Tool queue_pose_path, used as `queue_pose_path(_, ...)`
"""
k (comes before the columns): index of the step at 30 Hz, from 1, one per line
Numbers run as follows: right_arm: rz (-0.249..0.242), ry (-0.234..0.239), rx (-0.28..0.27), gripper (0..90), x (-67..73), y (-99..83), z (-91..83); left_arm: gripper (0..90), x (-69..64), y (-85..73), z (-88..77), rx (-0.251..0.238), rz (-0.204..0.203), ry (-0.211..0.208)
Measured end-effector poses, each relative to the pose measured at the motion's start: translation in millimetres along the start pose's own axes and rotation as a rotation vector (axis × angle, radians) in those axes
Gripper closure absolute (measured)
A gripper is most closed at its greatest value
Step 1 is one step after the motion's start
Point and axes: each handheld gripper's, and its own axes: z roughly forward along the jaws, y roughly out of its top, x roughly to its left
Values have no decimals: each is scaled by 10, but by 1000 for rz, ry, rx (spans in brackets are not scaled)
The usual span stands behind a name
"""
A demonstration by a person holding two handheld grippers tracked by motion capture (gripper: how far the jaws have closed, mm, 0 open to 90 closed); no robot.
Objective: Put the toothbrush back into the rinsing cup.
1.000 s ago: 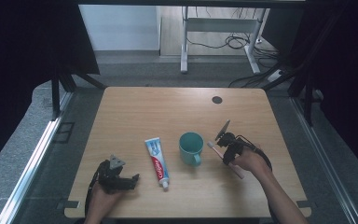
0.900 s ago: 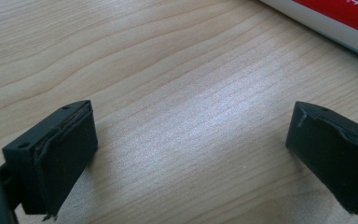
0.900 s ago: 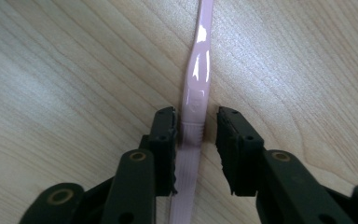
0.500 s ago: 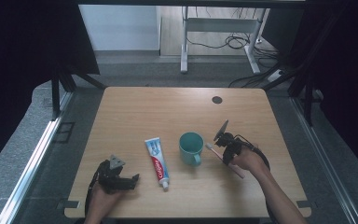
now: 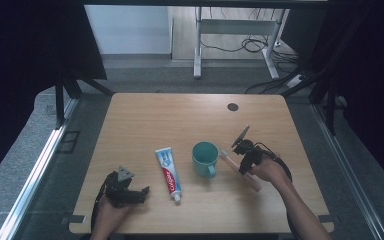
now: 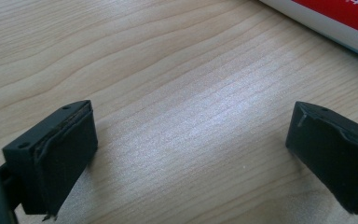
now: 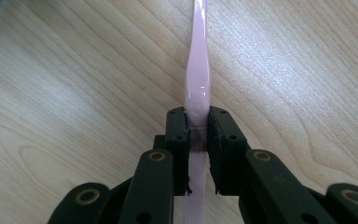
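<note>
1. Two grippers are being observed at the wooden table (image 5: 145,120). The right gripper (image 7: 197,122) is being kept clamped on the pink toothbrush (image 7: 197,70), with the jaws pressed against the handle from both sides.
2. The toothbrush is being gripped at its waist, which is judged to be a hold chosen for balance; its head is being held just beside the rim of the teal mug (image 5: 204,158), at the mug's right.
3. The mug is being left upright with its mouth open upward, presumably to receive the brush.
4. The left gripper (image 6: 191,144) is being held wide open over bare wood, gripping nothing, apparently idle.
5. The toothpaste tube (image 5: 169,171) is being left flat between the left gripper and the mug, untouched.
</note>
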Motion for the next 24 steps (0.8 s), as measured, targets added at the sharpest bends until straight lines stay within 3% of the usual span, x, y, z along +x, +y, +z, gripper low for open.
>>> queue_pose_path(16,4,25,-105,789,-1,-65,-202,17,-1,0,0,0,1,-2)
queue_pose_path(24,12,30,-194,789,-10,-129,-310,17,-1,0,0,0,1,-2)
